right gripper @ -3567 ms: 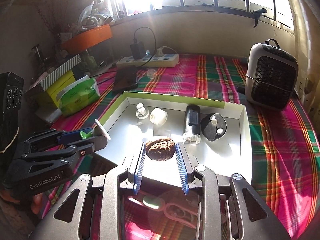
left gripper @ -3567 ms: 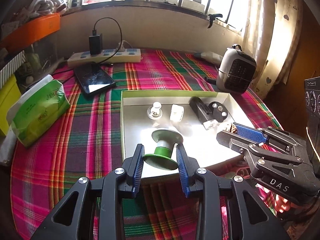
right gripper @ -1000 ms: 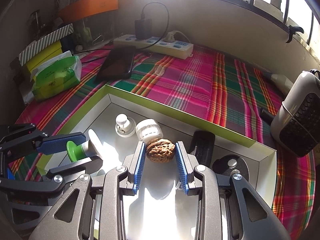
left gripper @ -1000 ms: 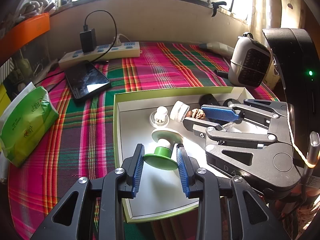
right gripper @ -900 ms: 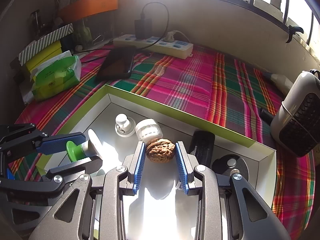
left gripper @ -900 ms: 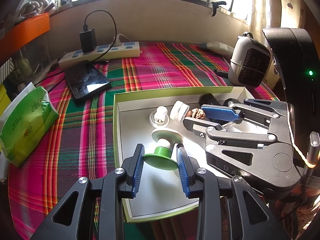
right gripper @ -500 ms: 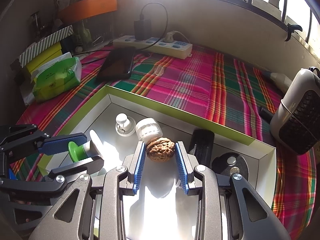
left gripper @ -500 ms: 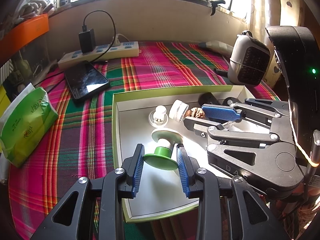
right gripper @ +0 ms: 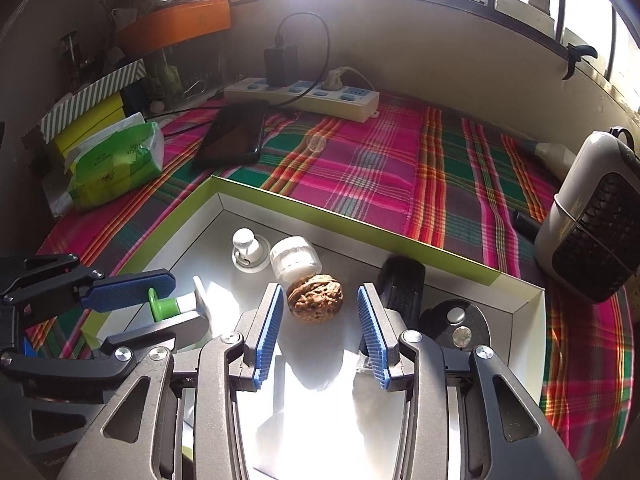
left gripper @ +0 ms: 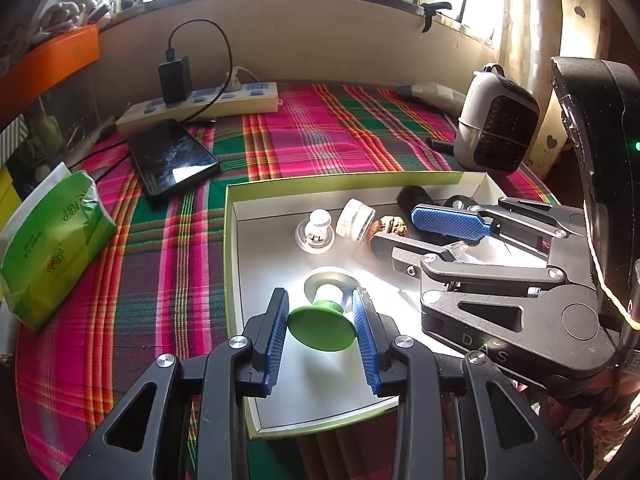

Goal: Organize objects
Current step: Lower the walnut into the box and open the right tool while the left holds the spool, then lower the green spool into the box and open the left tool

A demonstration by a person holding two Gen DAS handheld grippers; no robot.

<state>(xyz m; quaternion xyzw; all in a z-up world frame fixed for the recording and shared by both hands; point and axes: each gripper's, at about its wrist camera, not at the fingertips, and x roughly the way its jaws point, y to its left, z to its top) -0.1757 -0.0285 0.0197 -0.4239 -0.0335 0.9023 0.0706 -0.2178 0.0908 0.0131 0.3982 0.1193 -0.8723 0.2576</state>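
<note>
Between the blue pads of the right tongs (right gripper: 318, 322) lies the walnut (right gripper: 315, 298), on the floor of the tray (right gripper: 352, 222). These jaws have just been opening; now they stand spread, with a clear gap at the right pad, and whether the left pad touches the shell I cannot tell. Just beyond the tips, a white jar (right gripper: 295, 259) touches the nut, and a black block (right gripper: 401, 286) lies to the right of the right pad. The left tongs (left gripper: 321, 319) pinch a green spool (left gripper: 323, 325) by its near disc, low over the tray. Ahead of them stands a white knob (left gripper: 316, 229).
</note>
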